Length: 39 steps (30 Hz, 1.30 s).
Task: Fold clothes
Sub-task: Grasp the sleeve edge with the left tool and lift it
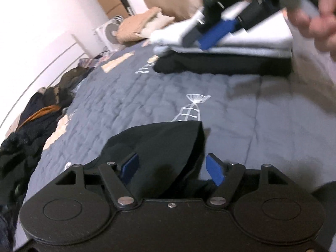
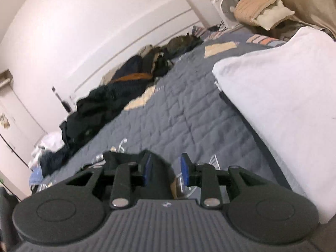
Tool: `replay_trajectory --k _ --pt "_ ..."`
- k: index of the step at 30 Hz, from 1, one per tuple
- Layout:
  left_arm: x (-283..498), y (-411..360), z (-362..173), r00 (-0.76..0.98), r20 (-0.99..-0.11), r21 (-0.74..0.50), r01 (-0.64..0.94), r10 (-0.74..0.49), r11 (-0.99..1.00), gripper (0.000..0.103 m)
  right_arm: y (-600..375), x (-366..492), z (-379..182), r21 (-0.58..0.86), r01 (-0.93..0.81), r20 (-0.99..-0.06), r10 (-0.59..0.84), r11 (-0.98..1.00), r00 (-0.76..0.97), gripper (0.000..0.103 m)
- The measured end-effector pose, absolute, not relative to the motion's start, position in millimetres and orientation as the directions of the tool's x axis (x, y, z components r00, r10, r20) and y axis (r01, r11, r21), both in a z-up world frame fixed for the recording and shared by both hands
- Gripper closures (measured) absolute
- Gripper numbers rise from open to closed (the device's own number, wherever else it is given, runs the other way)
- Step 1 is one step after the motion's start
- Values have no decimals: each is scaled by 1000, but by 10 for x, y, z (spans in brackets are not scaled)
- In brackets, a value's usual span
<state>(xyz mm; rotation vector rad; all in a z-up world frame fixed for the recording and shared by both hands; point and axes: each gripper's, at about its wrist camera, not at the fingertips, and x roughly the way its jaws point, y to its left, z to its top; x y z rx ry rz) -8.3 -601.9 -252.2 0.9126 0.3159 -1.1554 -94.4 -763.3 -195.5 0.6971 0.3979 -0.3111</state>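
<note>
Jaws of both grippers parted, black cloth [image 1: 155,151] between, over grey quilt [image 1: 147,96].

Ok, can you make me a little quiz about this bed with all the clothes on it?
1. True or false: the quilt on the bed is red.
2. Pick one: what sits between the fingers of the left gripper? A: a black garment. B: a yellow towel. C: a book.
3. Fill the gap: in the folded stack, the white piece lies ___ the black piece.

Key: 1 false, the quilt is grey. 2 A. 3 on top of.
</note>
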Motion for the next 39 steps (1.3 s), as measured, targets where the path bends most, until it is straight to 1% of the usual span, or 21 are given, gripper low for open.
replay_trajectory --k 6,9,11,12,13,14,15,17,19,21,23,25,27,30,33,38,39 --pt "-234 -6244 -2895 477 -634 616 787 -608 -25 33 -7680 -934 -1972 577 392 -435 -137 716 890 74" --pt "-248 -6301 -3015 495 -627 660 748 -601 -72 33 -7698 -935 -1986 585 392 -434 -134 710 891 74" --pt "-239 -6338 -3038 498 -628 664 744 -598 -78 34 -7691 -945 -1977 584 389 -433 -132 713 892 74" --pt "-221 -6360 -3034 498 -629 660 747 -597 -73 44 -7692 -944 -1976 584 388 -432 -132 713 892 74" --pt "-189 -6379 -3027 500 -633 653 755 -591 -60 65 -7695 -941 -1977 586 387 -431 -131 711 893 74" --pt "-152 -6400 -3016 505 -641 640 767 -578 -40 77 -7689 -943 -1975 588 386 -430 -130 711 894 74" --pt "-91 -6419 -2981 500 -657 608 794 -564 -5 90 -7677 -947 -1971 588 385 -429 -129 711 894 74" --pt "43 -6401 -2859 466 -669 520 850 -579 83 94 -7669 -945 -1967 588 382 -428 -127 713 895 74" --pt "193 -6331 -2684 448 -656 419 885 -607 201 98 -7667 -946 -1966 587 381 -427 -127 714 895 74" --pt "365 -6205 -2511 436 -636 303 900 -637 313 98 -7675 -946 -1971 589 383 -427 -128 712 895 74" --pt "579 -6035 -2352 451 -603 178 880 -658 440 98 -7662 -940 -1979 587 385 -432 -126 712 893 74" --pt "847 -5831 -2239 443 -589 5 839 -676 545 98 -7640 -921 -1982 583 384 -437 -122 716 891 74" --pt "1104 -5584 -2176 424 -574 -176 771 -700 612 98 -7611 -895 -1987 579 380 -442 -114 721 890 74" --pt "1377 -5174 -2219 417 -566 -381 633 -711 674 98 -7559 -848 -1989 569 370 -451 -97 735 887 74" --pt "1522 -4833 -2341 450 -590 -439 518 -670 734 98 -7519 -807 -1994 561 363 -459 -85 744 884 74" --pt "1590 -4430 -2530 474 -651 -431 412 -593 803 98 -7463 -767 -1998 548 358 -472 -74 756 879 74" --pt "1593 -4359 -2550 476 -655 -430 403 -587 808 96 -7456 -760 -2002 546 360 -475 -74 757 877 74"
